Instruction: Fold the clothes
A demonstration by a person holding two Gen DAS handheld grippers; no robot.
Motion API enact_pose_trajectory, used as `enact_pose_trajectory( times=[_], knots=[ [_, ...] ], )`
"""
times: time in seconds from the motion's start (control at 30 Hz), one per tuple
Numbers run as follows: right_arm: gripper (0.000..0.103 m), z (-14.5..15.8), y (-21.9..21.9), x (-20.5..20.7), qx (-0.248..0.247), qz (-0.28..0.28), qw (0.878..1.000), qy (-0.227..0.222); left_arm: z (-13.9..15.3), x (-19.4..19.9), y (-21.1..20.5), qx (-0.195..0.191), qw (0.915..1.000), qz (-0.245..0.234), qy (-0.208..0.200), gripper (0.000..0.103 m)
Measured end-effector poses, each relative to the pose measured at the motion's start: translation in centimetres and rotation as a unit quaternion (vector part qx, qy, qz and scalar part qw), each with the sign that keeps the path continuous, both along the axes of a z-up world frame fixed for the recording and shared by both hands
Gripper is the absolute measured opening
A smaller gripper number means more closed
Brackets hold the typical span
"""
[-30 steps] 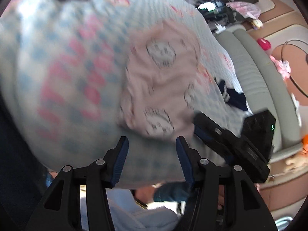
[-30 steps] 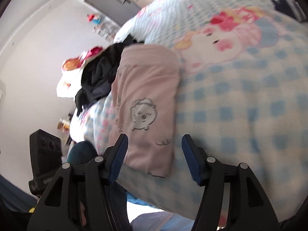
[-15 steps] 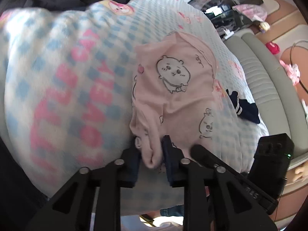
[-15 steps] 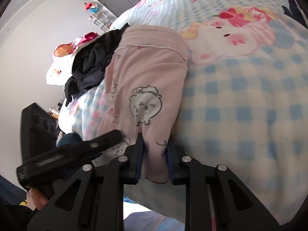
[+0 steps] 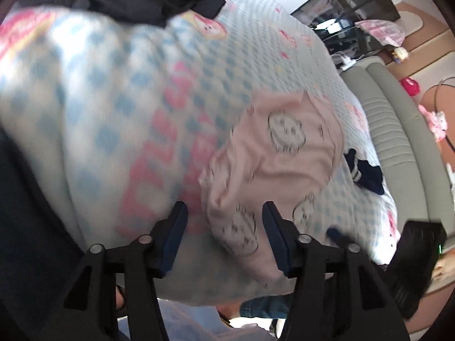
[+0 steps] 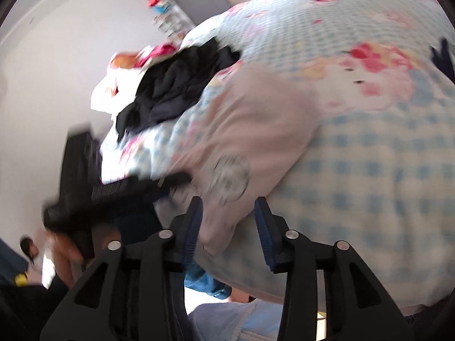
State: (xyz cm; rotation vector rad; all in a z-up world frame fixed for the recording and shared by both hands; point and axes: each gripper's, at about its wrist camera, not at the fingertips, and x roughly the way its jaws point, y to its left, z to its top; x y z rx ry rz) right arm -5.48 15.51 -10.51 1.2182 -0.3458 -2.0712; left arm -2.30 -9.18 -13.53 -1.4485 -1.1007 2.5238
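Left hand-held gripper (image 5: 224,227): jaws spread wide, gripping nothing, near corner of pink printed garment (image 5: 273,170) lying between blue pads (image 5: 175,236) without firm contact. Right hand-held gripper (image 6: 229,227): jaws likewise parted, garment's other near corner (image 6: 244,147) drooping between them, unclamped. Garment folded, resting on bed's checked blue-and-white blanket (image 5: 85,99) near front edge. Beyond: heap of dark clothes (image 6: 173,85) on blanket's far side; dark striped sock (image 5: 364,170) just past garment. No containers seen. Both views motion-blurred; finer contact cannot be judged.
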Motion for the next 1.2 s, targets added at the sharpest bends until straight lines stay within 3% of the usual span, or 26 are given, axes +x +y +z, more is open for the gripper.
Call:
enact_pose_trajectory(
  times=[0.07,0.2,0.27,0.43,0.53,0.67,0.7,0.73,0.77,0.9,1.0,1.07,1.2],
  knots=[
    [0.056,0.1,1.3,-1.4,0.009,-0.025,1.0,0.001,-0.7,-0.1,0.5,0.005,1.0,-0.004,-0.003,0.057],
    [0.058,0.4,2.8,-4.4,0.025,-0.053,0.998,0.002,-0.4,-0.2,1.2,-0.014,0.9999,0.005,0.001,0.057],
    [0.063,0.6,3.0,-5.7,0.022,-0.053,0.998,0.003,-0.4,0.2,1.2,-0.02,0.9996,0.019,0.001,0.057],
    [0.065,0.2,1.2,-7.6,0.046,-0.026,0.999,0.006,-1.8,0.9,0.7,0.023,0.9991,0.031,-0.019,0.057],
    [0.066,-0.8,-0.1,-8.5,0.025,-0.004,1.0,-0.015,-2.1,1.7,1.1,0.035,0.9984,0.04,-0.019,0.057],
    [0.081,-2.0,-2.8,-9.6,0.027,0.034,0.999,-0.018,-2.2,1.5,1.2,0.032,0.9983,0.047,-0.015,0.053],
    [0.081,-2.9,-3.7,-10.2,0.034,0.046,0.998,-0.025,-2.0,1.0,1.1,0.026,0.9985,0.045,-0.014,0.045],
    [0.07,-3.1,-3.7,-9.9,0.039,0.046,0.998,-0.026,-1.4,0.5,1.1,0.013,0.9991,0.04,-0.009,0.035],
    [0.061,-2.9,-3.3,-9.2,0.042,0.041,0.998,-0.025,-0.9,-0.1,1.2,-0.001,0.9994,0.034,-0.005,0.031],
    [0.045,-2.3,-1.8,-6.6,0.054,0.023,0.998,-0.019,1.6,-2.3,0.7,-0.038,0.999,0.007,0.021,0.023],
    [0.045,-1.8,-0.7,-4.7,0.064,0.009,0.998,-0.014,2.6,-4.7,-0.2,-0.031,0.9988,-0.023,0.031,0.024],
    [0.053,-1.5,0.0,-3.4,0.07,0.0,0.998,-0.011,2.4,-5.9,-0.5,-0.028,0.9981,-0.048,0.027,0.029],
    [0.055,-1.6,1.5,-1.1,0.094,-0.026,0.995,-0.009,1.5,-5.8,0.4,-0.054,0.9957,-0.072,0.021,0.04]
  ],
)
